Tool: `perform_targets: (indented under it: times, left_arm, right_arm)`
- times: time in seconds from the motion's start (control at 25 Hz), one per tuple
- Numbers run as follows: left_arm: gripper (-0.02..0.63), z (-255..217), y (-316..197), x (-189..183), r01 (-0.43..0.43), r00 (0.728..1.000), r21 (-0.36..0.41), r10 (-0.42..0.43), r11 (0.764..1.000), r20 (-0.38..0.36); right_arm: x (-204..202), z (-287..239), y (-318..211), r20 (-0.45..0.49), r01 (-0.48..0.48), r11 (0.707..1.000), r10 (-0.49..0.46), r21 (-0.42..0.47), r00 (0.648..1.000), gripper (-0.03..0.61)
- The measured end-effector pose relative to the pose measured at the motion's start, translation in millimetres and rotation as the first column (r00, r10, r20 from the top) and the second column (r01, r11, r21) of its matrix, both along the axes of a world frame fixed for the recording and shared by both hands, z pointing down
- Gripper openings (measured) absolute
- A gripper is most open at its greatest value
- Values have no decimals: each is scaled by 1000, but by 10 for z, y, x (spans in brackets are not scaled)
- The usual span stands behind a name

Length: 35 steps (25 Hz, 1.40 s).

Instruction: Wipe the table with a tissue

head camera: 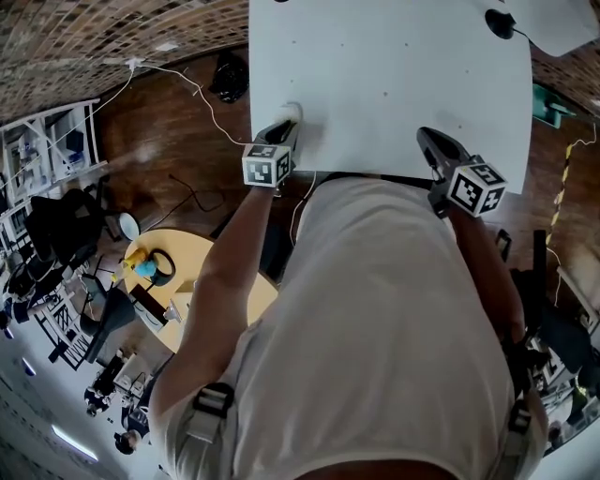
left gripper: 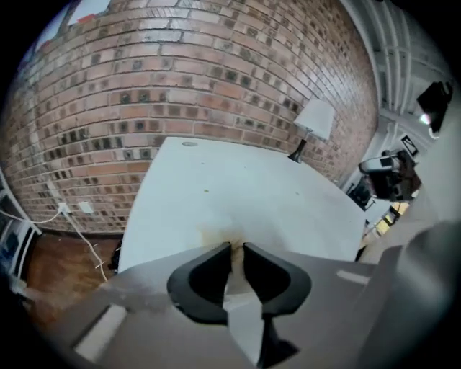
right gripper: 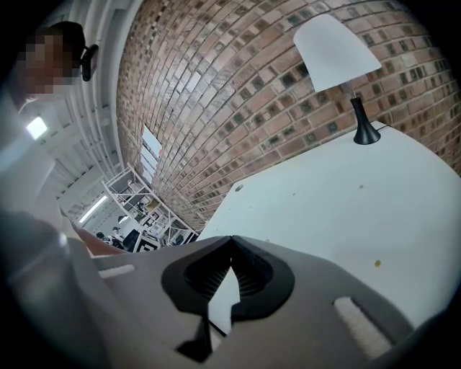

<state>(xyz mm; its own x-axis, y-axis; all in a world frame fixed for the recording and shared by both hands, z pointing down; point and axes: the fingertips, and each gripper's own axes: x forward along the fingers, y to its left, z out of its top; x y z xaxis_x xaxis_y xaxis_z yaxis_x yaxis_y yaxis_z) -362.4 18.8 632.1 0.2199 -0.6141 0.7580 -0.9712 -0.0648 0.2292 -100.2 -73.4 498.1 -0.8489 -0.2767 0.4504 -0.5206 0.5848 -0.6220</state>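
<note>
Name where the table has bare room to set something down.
The table is bare across its wide middle, from the lamp at the far right corner to the right gripper. Crowded only near-left: the left gripper holds the tissue there.

White table with few things on it

The table (head camera: 394,84) has a plain white top. A lamp (head camera: 500,22) with a black base and a white shade stands near the far right corner. A white tissue (head camera: 291,114) lies at the near edge, toward the left corner, touching a brownish stain (left gripper: 216,234). Some small specks (right gripper: 377,264) are scattered over the top.
</note>
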Motion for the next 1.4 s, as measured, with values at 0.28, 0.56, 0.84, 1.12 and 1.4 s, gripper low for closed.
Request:
perform_targets:
  times: [0.28,0.56,0.84,1.12,1.4]
  left_arm:
    - [58,-4,265,731,-238,964,-54,229,970,-136]
    - [58,-196,95,145,79,980,56,-67,995,-188]
    - [58,-308,-281,-465,339,914,113,-298,934,-274]
    - [58,-77,-692,-586,340,927,20,-331,940,-176]
    - [58,-52,-848,-560,296,949,-3,-294,955,-118]
  right_arm:
    - [-107,33,18,8,24,1000,-24,-14,1000,8]
    - [-176,20,-73,13,39,999,-39,-6,999,8]
    - [-228,6,-109,17,40,999,-40,-4,999,8]
    - [-141,7,-175,15,12,1000,-12,-12,1000,8]
    - [-44,37,-237,12,-19,1000,19,-22,1000,8]
